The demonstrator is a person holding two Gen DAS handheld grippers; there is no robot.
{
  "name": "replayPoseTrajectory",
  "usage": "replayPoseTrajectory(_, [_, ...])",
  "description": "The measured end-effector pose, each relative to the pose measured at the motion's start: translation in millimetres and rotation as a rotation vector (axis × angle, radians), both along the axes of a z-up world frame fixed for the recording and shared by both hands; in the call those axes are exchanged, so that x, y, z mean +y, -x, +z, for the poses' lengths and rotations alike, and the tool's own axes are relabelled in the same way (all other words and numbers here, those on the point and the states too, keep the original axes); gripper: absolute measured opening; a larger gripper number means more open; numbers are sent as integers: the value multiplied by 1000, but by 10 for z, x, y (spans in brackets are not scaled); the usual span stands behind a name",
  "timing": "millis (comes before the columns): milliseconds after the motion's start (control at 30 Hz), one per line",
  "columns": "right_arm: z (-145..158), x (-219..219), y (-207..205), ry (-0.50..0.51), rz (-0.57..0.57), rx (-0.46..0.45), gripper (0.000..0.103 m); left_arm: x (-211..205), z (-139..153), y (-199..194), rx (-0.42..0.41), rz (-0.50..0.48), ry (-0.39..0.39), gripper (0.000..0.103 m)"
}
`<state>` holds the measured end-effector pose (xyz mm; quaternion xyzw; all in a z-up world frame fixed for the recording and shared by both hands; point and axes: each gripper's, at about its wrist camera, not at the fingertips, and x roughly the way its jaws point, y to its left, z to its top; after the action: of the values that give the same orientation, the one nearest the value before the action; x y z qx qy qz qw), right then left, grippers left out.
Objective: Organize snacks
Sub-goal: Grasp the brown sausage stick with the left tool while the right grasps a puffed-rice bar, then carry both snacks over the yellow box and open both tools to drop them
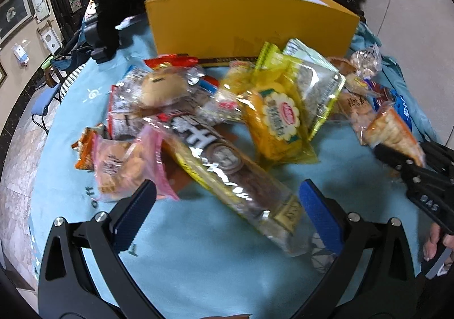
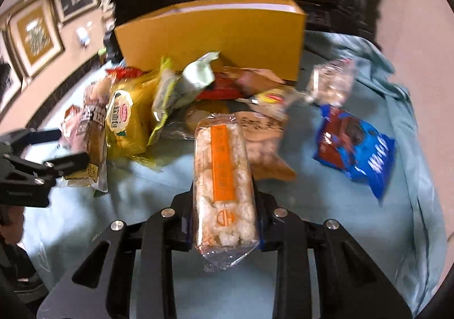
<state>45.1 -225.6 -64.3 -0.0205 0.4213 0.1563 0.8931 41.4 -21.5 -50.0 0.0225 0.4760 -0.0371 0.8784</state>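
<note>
A heap of wrapped snacks lies on a light blue cloth (image 1: 198, 256) in front of an open yellow box (image 1: 249, 24). My left gripper (image 1: 227, 211) is open, its blue pads on either side of the near end of a long brown cake packet (image 1: 227, 168). The right gripper (image 2: 224, 205) is shut on a clear rice cracker packet (image 2: 222, 177) with an orange stripe, which sticks out forward between its fingers. The left wrist view shows that same gripper (image 1: 397, 157) at the right edge with the rice cracker packet (image 1: 394, 131) in it.
A yellow biscuit bag (image 1: 278, 123), a pink-edged bun packet (image 1: 122, 163) and a round bun (image 1: 161, 86) fill the pile. A blue cookie bag (image 2: 354, 149) lies apart on the right. The yellow box (image 2: 210, 41) stands behind the heap. A hand (image 1: 437, 239) shows at the right edge.
</note>
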Motion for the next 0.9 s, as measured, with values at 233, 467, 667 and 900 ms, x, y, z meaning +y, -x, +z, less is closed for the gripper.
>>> replayPoseTrajectory(233, [-13,-121,124,-46,-15,5,31,-93,-192,-160,96,20,38,79])
replayPoseTrajectory(467, [-32,-120,179,-71,0,12,31,231,-272,-242,142,81,188,42])
replayPoseTrajectory(667, [-18,-96,225,-84,13,15,31,373,-253,-94,120,45,212,30])
replayPoseTrajectory(900, [60,-90,282,-103,17,6,31,407,-40,224,50,13,155,26])
